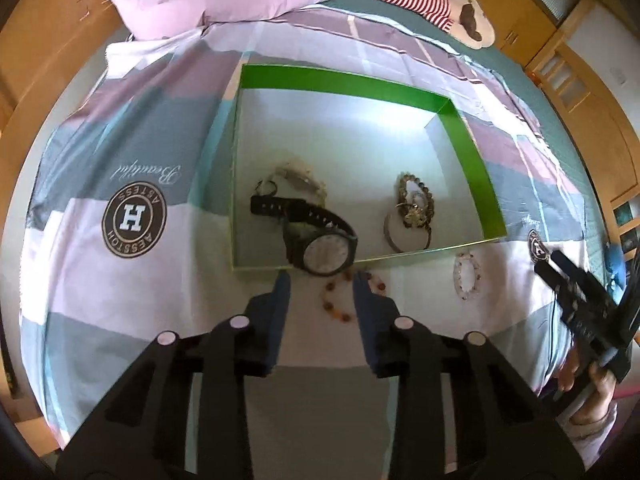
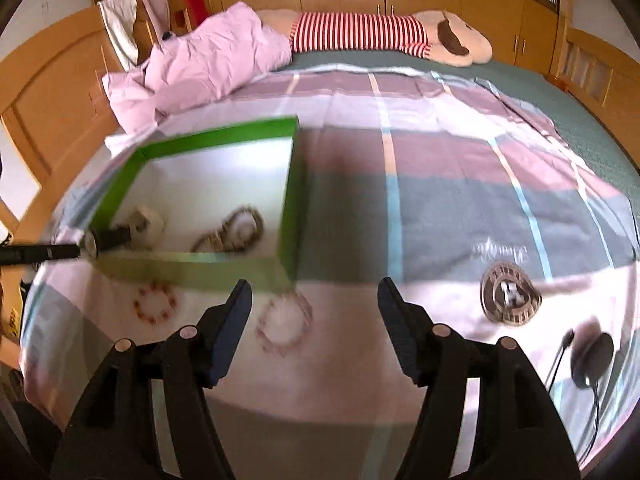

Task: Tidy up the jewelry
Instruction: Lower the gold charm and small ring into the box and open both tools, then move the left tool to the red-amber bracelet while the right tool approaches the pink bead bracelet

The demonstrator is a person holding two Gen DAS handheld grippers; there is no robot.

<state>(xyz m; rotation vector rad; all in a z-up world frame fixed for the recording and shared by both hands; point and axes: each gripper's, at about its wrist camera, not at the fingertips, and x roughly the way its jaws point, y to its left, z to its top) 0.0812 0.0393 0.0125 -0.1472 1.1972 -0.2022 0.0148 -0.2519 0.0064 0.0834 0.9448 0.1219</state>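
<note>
A green box (image 1: 472,168) with a silver floor lies on the bed. Inside are a black watch (image 1: 320,248) leaning at the front wall, a pale beaded piece (image 1: 296,178), a brown bead bracelet (image 1: 416,192) and a bangle (image 1: 394,236). An orange bead bracelet (image 1: 334,306) lies on the cover just before the box; my left gripper (image 1: 322,280) hovers over it, open, with nothing pressed between the pads. A clear bead bracelet (image 1: 466,276) lies to its right. My right gripper (image 2: 313,292) stands open and empty above the clear bracelet (image 2: 284,324), with the orange bracelet (image 2: 156,304) to its left.
The patchwork bed cover (image 1: 132,216) carries round H logos. A pink quilt (image 2: 208,64) and a striped plush toy (image 2: 360,34) lie at the far end, with wooden cabinets behind. A black round device with a cable (image 2: 592,354) sits at the near right. A hand (image 1: 588,380) holds the right gripper.
</note>
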